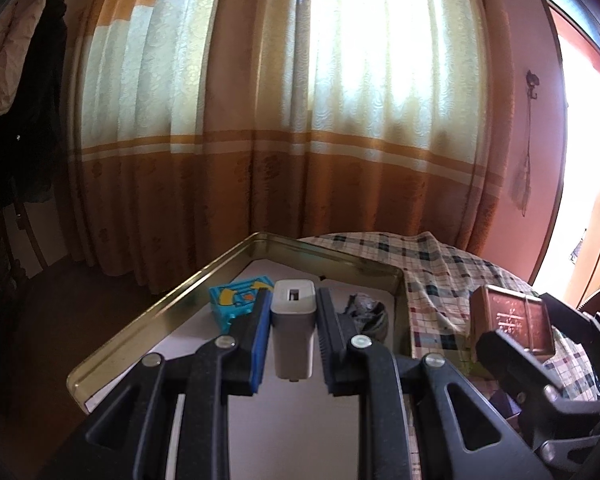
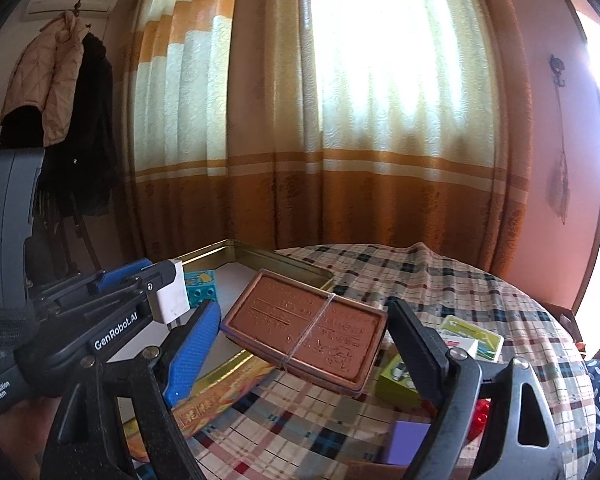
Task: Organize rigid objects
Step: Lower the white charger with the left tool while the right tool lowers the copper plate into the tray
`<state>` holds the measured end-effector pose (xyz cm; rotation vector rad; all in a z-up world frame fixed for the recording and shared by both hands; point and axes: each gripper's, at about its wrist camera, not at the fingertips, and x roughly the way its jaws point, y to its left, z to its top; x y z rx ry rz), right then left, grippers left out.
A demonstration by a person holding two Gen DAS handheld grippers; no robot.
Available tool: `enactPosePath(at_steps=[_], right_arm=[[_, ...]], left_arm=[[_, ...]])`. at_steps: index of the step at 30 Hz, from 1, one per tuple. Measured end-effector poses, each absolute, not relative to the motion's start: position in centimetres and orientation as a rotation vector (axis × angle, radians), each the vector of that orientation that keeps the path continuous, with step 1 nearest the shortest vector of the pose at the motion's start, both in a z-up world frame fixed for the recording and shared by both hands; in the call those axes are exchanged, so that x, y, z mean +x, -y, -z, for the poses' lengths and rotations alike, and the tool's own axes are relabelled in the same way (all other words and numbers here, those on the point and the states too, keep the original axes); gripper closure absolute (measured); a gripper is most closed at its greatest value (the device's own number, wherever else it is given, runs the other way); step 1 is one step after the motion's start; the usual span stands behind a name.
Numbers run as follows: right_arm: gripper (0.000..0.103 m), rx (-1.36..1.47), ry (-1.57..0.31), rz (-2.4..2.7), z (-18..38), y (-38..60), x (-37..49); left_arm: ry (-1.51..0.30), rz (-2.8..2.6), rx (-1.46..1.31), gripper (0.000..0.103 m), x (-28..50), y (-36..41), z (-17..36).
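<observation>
My left gripper (image 1: pixel 293 310) is shut on a white USB charger (image 1: pixel 293 328) and holds it above the gold metal tray (image 1: pixel 148 320). In the tray lie a blue toy block (image 1: pixel 236 300) and a dark crumpled item (image 1: pixel 366 312). My right gripper (image 2: pixel 304 332) is shut on a brown embossed tin (image 2: pixel 304 328) bound with a rubber band, held above the table beside the tray (image 2: pixel 292 264). The left gripper (image 2: pixel 168 280) with the charger (image 2: pixel 172 294) shows at left in the right wrist view. The tin shows at right in the left wrist view (image 1: pixel 512 320).
The round table has a checked cloth (image 2: pixel 440 280). On it lie a green-and-white box (image 2: pixel 472 340), a purple block (image 2: pixel 408 440), a red piece (image 2: pixel 480 416) and an orange printed tin side (image 2: pixel 220 396). Curtains hang behind; coats hang at left.
</observation>
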<state>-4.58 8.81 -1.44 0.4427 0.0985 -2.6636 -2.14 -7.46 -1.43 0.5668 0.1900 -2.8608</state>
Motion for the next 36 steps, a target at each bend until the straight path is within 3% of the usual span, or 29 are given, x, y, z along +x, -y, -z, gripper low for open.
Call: enactPosePath(at_steps=[21,36], right_arm=[[0.016,0.576,-0.128,2.539,0.5,-4.7,-8.6],[0.016,0.725,-0.253,2.415,2.5,0.6,-11.2]], left_arm=[[-0.259,2.793,0.651,0.083,-3.3,11.8,0.1],[-0.216,2.698,0.97,0.083,-7.5,14.5,1.5]])
